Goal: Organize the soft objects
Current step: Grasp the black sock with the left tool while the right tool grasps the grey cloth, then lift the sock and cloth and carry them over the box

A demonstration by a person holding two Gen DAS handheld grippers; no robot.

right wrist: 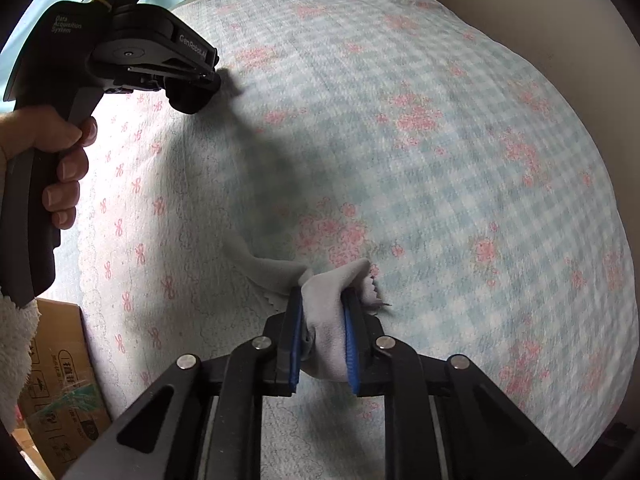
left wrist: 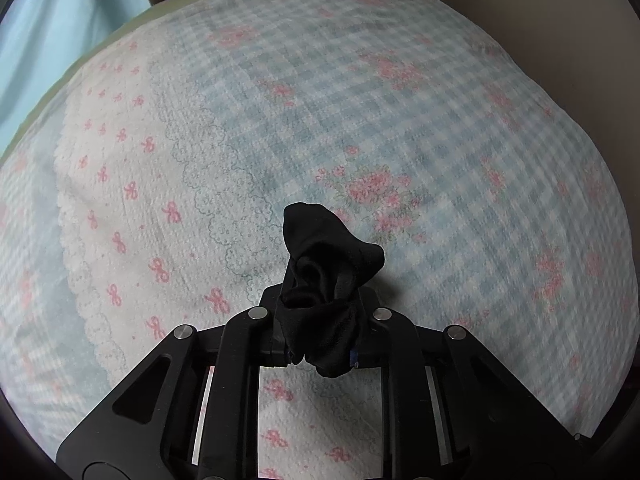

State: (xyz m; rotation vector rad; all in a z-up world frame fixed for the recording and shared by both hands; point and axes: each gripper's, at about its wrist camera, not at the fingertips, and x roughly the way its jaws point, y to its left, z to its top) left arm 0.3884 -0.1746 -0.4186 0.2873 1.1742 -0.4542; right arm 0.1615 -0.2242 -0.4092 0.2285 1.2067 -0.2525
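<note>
My left gripper [left wrist: 322, 308] is shut on a bunched black cloth [left wrist: 326, 276], held above a bed covered with a blue checked floral quilt [left wrist: 400, 120]. The cloth hides the fingertips. My right gripper [right wrist: 322, 304] is shut on a grey cloth [right wrist: 328, 320] with a zigzag-cut edge, between its blue pads [right wrist: 295, 344]; one end of the cloth trails to the left above the quilt [right wrist: 440, 160]. The left gripper's body [right wrist: 140, 52] shows at the upper left of the right wrist view, held by a hand; its fingertips are hidden there.
A cardboard box [right wrist: 60, 380] stands on the floor left of the bed. A light blue curtain [left wrist: 48, 40] hangs at the far left. A beige headboard or wall [left wrist: 560, 0] lies at the far right.
</note>
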